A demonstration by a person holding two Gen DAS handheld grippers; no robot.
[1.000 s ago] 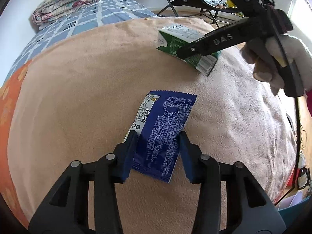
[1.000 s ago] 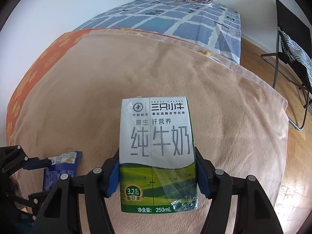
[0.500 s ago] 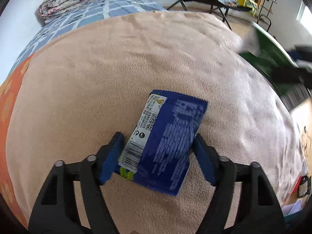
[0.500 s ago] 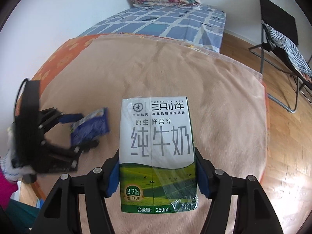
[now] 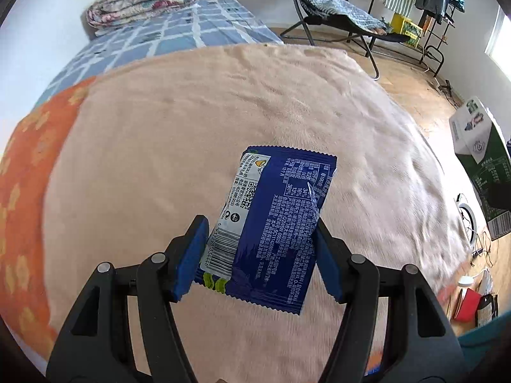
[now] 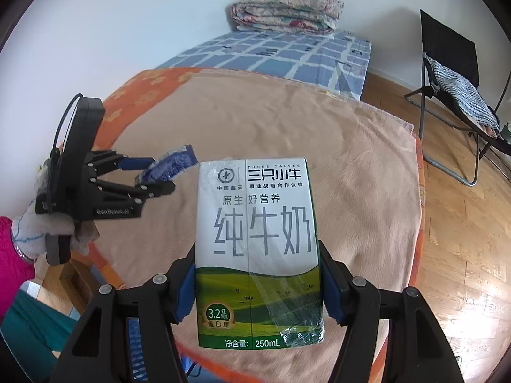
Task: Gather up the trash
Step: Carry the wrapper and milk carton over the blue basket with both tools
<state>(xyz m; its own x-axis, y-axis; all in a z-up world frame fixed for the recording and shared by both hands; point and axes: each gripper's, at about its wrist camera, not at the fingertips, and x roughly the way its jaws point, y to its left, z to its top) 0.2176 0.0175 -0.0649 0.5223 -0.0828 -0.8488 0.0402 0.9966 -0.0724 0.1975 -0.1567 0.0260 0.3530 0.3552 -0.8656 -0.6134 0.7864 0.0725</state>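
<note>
My left gripper (image 5: pixel 260 255) is shut on a blue snack wrapper (image 5: pixel 274 226) and holds it above the beige blanket (image 5: pixel 191 121). My right gripper (image 6: pixel 257 282) is shut on a white and green 250 mL milk carton (image 6: pixel 257 249) and holds it upright above the blanket's edge. The carton also shows at the right edge of the left wrist view (image 5: pixel 482 162). The left gripper (image 6: pixel 150 175) with the wrapper (image 6: pixel 169 166) shows at the left of the right wrist view.
The blanket covers a bed with an orange sheet (image 5: pixel 22 166) and a blue checked cover (image 5: pixel 166 41). A folded quilt (image 6: pixel 287 12) lies at the far end. A black folding chair (image 6: pixel 453 73) stands on the wood floor (image 6: pixel 463 239). A teal bin edge (image 5: pixel 488 341) shows low right.
Both grippers have lifted their items off the blanket and drawn back toward the bed's near edge. The carton has swung to the right edge of the left wrist view.
</note>
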